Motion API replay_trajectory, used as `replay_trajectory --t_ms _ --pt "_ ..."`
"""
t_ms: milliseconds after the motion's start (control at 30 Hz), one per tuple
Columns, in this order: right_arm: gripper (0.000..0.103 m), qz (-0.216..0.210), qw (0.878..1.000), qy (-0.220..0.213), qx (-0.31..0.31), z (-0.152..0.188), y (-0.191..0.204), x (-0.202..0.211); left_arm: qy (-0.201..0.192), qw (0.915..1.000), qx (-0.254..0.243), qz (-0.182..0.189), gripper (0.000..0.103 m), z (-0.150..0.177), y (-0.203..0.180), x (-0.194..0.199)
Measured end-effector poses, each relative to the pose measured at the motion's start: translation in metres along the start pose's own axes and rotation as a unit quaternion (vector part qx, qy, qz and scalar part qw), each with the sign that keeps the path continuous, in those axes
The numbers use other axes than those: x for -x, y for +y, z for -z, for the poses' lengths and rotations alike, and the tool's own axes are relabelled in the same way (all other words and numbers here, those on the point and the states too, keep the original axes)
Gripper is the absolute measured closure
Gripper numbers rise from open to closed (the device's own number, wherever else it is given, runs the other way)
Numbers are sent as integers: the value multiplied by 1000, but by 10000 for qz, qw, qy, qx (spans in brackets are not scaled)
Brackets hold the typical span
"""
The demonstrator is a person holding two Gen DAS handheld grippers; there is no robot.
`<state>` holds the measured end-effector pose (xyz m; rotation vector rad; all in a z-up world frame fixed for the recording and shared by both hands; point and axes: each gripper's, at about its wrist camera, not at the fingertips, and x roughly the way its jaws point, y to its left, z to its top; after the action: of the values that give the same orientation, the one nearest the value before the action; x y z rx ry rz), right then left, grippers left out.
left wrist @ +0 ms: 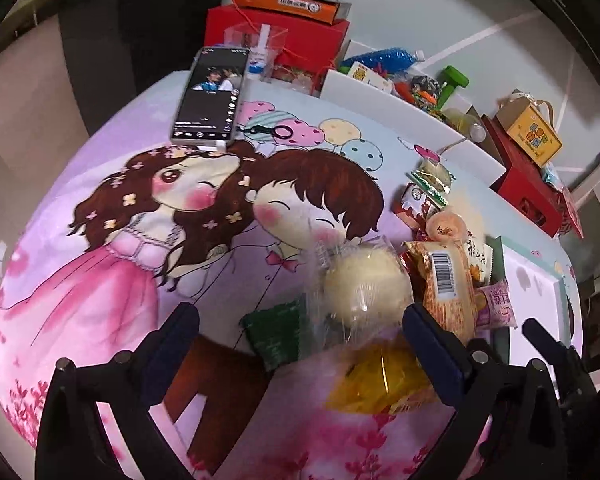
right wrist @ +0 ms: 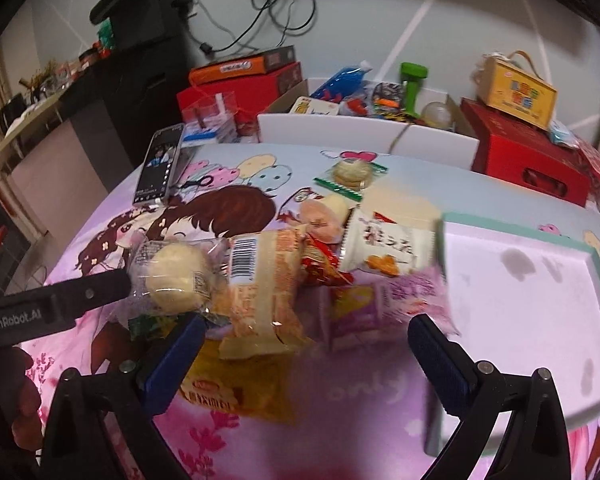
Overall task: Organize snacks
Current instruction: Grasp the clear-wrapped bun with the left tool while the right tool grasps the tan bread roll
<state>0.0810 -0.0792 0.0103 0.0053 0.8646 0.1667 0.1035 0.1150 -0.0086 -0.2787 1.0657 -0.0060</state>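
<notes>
A pile of wrapped snacks lies on a cartoon-print cloth. A round pale bun in clear wrap (left wrist: 362,286) (right wrist: 178,276) lies at the pile's left. An orange wafer pack with a barcode (left wrist: 448,284) (right wrist: 260,288) lies beside it. A yellow pack (left wrist: 380,380) (right wrist: 236,392) and a green pack (left wrist: 278,330) lie nearer. A purple pack (right wrist: 380,304) lies beside a tray (right wrist: 516,300) with a teal rim. My left gripper (left wrist: 300,334) is open, with the bun and green pack between its fingers. My right gripper (right wrist: 306,344) is open over the wafer and purple packs.
A phone (left wrist: 212,96) lies at the cloth's far left. A white box (right wrist: 364,132) of toys and bottles stands behind the cloth. Red boxes (right wrist: 528,160) stand at the far right and far left. The left gripper's finger (right wrist: 60,300) shows in the right wrist view.
</notes>
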Motion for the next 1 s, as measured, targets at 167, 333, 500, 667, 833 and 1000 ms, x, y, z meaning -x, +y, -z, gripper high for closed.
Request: replay_trajectory --t_ms 167,333,500,667,833,1000 --pt "10 -19 9998 170 86 -3 10 -20 173 9997 -103 144 1 -7 -10 -18" --pt "20 -123 9994 304 111 -7 14 -35 222 9993 -192 210 1 -12 -18 -27" --pt "35 -228 9992 332 54 -8 15 -43 319 9991 -200 212 7 -13 -23 -39" --pt "54 -454 9983 368 13 -8 15 -45 369 9984 -232 357 24 -12 -29 -43" --pt "64 -500 9982 320 -18 -7 15 -42 313 9986 -251 333 30 -10 -32 -40" --pt "67 -572 9980 266 -89 -6 11 -38 271 9988 -172 373 36 -9 -31 -35"
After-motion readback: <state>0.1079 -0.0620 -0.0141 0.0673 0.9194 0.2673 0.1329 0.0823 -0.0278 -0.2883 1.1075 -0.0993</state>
